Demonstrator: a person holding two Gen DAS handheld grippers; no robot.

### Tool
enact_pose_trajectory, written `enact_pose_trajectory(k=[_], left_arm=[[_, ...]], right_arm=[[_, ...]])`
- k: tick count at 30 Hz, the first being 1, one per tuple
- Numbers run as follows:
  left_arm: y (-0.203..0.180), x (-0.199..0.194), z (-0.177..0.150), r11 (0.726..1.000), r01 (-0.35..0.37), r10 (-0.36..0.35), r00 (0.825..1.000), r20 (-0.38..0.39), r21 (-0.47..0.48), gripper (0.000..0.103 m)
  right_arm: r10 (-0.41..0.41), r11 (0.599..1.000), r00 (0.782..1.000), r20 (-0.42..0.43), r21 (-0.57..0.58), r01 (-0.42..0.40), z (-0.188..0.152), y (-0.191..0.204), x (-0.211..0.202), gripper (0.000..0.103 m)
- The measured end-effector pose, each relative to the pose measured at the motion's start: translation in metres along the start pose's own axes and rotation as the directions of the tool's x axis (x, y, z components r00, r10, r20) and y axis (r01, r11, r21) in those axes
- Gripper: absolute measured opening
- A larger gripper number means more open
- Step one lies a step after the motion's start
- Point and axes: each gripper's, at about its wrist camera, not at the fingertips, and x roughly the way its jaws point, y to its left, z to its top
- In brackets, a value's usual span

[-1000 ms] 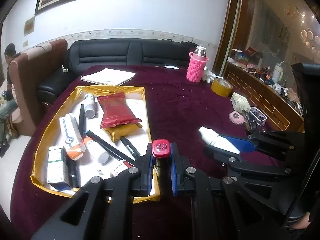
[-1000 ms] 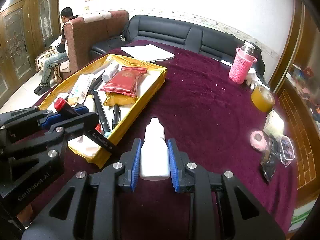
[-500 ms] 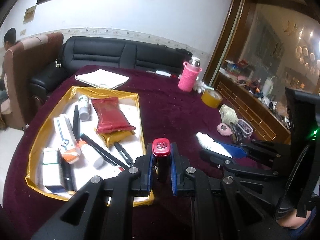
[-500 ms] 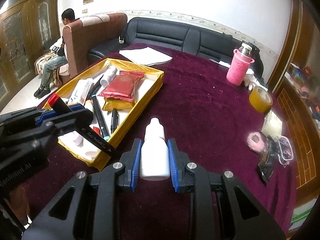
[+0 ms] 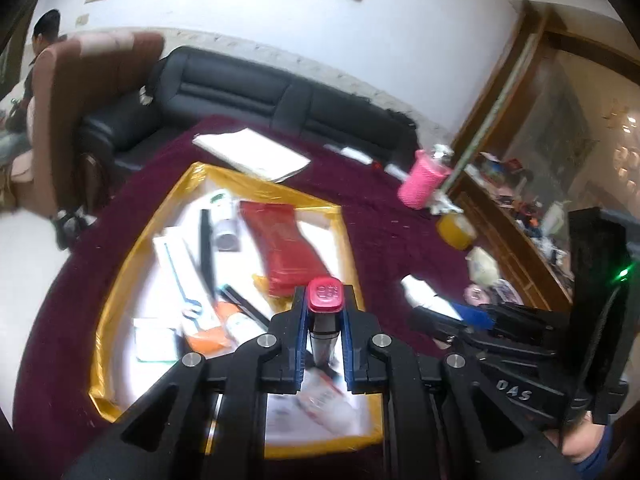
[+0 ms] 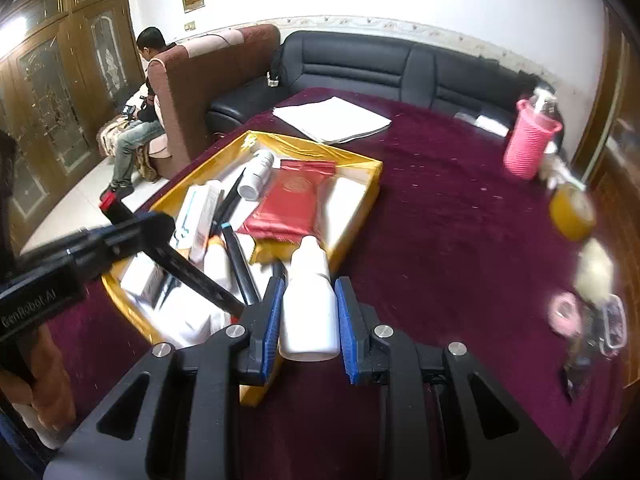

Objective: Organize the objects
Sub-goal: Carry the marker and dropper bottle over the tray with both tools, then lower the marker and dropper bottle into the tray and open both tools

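My left gripper (image 5: 323,312) is shut on a lipstick with a red cap (image 5: 323,294), held above the near end of the gold-rimmed tray (image 5: 345,240). My right gripper (image 6: 308,312) is shut on a small white bottle (image 6: 309,308), hanging over the tray's near right corner (image 6: 360,216). The tray holds a red packet (image 6: 290,204), pens, a white tube box (image 6: 198,212) and a white vial (image 6: 256,176). In the left wrist view the right gripper (image 5: 448,312) with the white bottle (image 5: 424,294) shows at the right; in the right wrist view the left gripper (image 6: 116,220) shows at the left.
A maroon cloth (image 6: 440,220) covers the table. A pink-sleeved flask (image 6: 528,148), a yellow tape roll (image 6: 572,212), a pink hair tie (image 6: 564,312) and small items lie at the right. White papers (image 6: 332,118) lie beyond the tray. A person (image 6: 140,120) sits by the black sofa.
Both grippers have moved left over the tray with their objects still gripped; the left wrist view has rolled, tilting the scene. The grips have not changed.
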Motion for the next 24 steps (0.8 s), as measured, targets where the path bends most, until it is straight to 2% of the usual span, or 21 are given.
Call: enact_pose_trajectory(k=[5, 8, 12, 15, 19, 22, 24], left_arm=[[0.022, 0.026, 0.022, 0.998, 0.027, -0.030, 0.998, -0.054, -0.065, 0.012], [0.023, 0.044, 0.032, 0.999, -0.018, 0.014, 0.997, -0.081, -0.050, 0.012], [0.026, 0.063, 0.038, 0.998, -0.032, 0.027, 0.995, -0.100, -0.051, 0.012], [0.032, 0.071, 0.042, 0.997, -0.025, 0.016, 0.993, -0.116, -0.072, 0.013], [0.040, 0.088, 0.043, 0.994, -0.054, 0.040, 0.989, -0.141, -0.095, 0.014], [0.047, 0.095, 0.040, 0.991, -0.062, 0.044, 0.987, -0.152, -0.120, 0.015], [0.046, 0.097, 0.037, 0.993, -0.067, 0.051, 0.986, -0.160, -0.100, 0.018]], right_arm=[[0.028, 0.999, 0.999, -0.034, 0.031, -0.027, 0.028, 0.003, 0.039, 0.023], [0.022, 0.998, 0.998, -0.054, 0.068, -0.019, 0.049, -0.001, 0.069, 0.023], [0.008, 0.994, 0.996, -0.084, 0.113, 0.001, 0.067, -0.009, 0.102, 0.023], [-0.014, 0.993, 0.994, -0.106, 0.117, 0.026, 0.075, -0.013, 0.122, 0.023], [-0.035, 0.991, 0.991, -0.126, 0.122, 0.051, 0.078, -0.016, 0.139, 0.023], [-0.025, 0.987, 0.992, -0.122, 0.155, 0.044, 0.078, -0.022, 0.145, 0.024], [-0.005, 0.984, 0.993, -0.118, 0.174, 0.025, 0.078, -0.027, 0.146, 0.024]])
